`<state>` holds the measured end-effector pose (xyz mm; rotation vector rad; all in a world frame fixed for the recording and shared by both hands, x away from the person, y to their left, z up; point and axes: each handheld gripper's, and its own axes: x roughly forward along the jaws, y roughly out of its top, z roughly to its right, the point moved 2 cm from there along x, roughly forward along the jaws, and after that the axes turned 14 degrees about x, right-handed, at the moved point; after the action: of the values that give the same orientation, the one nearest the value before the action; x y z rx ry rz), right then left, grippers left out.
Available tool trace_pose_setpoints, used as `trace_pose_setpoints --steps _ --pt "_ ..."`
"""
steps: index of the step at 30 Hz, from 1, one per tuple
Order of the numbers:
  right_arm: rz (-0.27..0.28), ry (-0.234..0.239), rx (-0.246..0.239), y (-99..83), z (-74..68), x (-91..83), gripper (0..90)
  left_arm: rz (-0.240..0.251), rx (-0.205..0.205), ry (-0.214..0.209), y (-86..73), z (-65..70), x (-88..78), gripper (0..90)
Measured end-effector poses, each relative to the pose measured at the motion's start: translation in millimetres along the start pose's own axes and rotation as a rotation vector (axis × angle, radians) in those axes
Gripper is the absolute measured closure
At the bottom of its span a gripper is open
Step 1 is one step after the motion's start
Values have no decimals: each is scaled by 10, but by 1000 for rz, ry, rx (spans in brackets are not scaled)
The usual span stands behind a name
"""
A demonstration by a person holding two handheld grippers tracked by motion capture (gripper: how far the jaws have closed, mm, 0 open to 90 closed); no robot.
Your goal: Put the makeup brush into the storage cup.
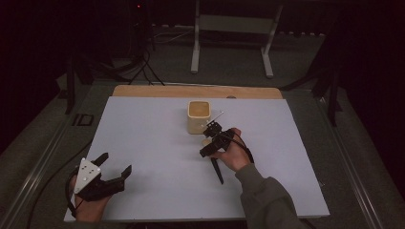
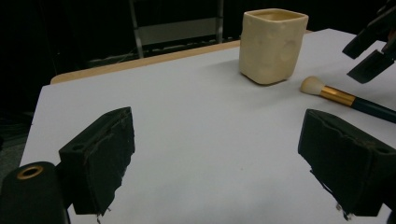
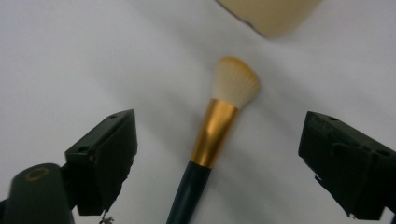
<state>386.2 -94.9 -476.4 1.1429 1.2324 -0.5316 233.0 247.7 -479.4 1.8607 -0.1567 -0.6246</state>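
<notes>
A makeup brush (image 3: 217, 122) with a cream head, gold ferrule and dark handle lies flat on the white board. My right gripper (image 3: 217, 125) hovers over it, open, one jaw on each side of the ferrule, touching nothing. In the high view the right gripper (image 1: 208, 139) is just in front of a cream square cup (image 1: 199, 116), and the brush handle (image 1: 217, 171) sticks out toward the person. My left gripper (image 1: 116, 163) stands open and empty at the board's near left. From it I see the cup (image 2: 272, 44) and the brush (image 2: 345, 97) ahead to the right.
The white board (image 1: 157, 143) covers a table with a wooden strip (image 1: 191, 91) along its far edge. A metal stand (image 1: 229, 28) and cables (image 1: 138, 67) sit on the dark floor beyond. The cup (image 3: 271, 14) stands upright just past the brush head.
</notes>
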Motion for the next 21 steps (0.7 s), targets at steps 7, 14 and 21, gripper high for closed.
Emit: trace_pose_setpoints --steps 7,14,21 --pt "-33 -4 7 -17 11 97 132 -1 1 0 -1 -1 -1 116" --pt "-71 -10 12 -45 3 179 138 0 0 1 0 -3 -5 118" --pt "-107 -9 24 -73 24 245 219 -1 0 2 -1 -3 -4 118"
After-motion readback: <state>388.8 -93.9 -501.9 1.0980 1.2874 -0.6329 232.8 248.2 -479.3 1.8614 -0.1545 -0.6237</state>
